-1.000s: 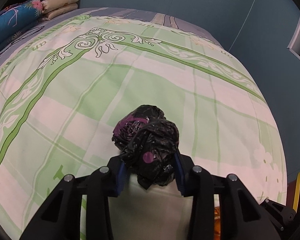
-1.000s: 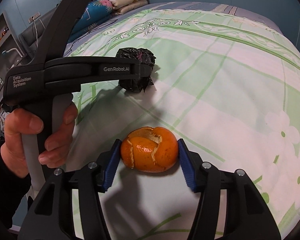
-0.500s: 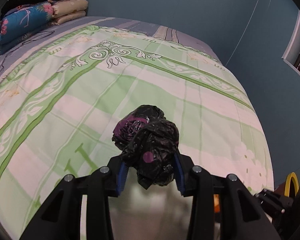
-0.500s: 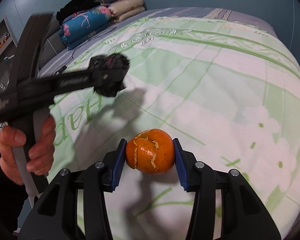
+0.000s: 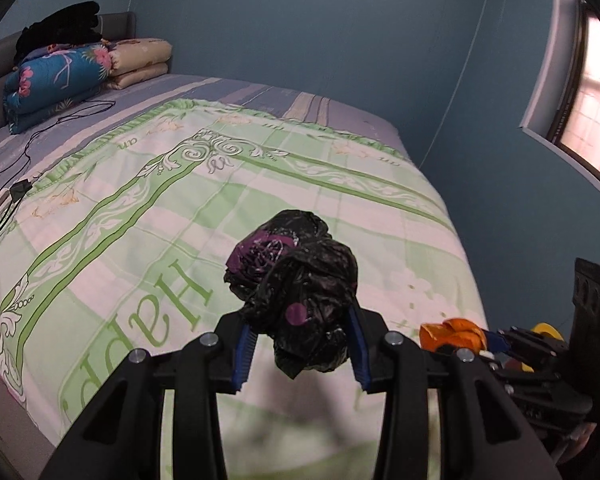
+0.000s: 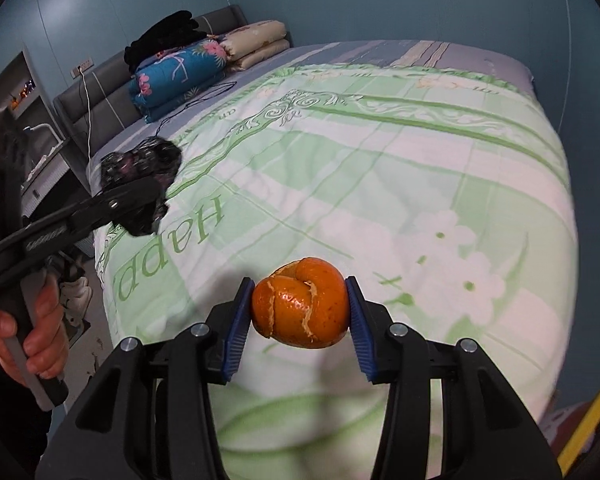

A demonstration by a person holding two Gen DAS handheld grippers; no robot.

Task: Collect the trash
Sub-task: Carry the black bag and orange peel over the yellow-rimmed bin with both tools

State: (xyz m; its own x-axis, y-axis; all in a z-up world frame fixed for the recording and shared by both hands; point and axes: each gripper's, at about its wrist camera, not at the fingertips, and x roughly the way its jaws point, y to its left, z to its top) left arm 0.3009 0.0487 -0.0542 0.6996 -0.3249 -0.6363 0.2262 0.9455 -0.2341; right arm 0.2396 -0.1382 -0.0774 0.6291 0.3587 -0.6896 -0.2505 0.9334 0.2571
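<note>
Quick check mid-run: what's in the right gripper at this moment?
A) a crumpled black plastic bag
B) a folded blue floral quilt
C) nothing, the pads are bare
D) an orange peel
D: in the right wrist view the blue pads of the right gripper press both sides of the orange peel, while the crumpled black plastic bag sits in the left gripper.

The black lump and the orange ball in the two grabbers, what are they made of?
Black lump: thin, glossy, crinkled plastic film, likely a bag, with purple spots. Orange ball: citrus peel, waxy and dimpled, with pale torn edges; whether fruit remains inside is hidden.
</note>
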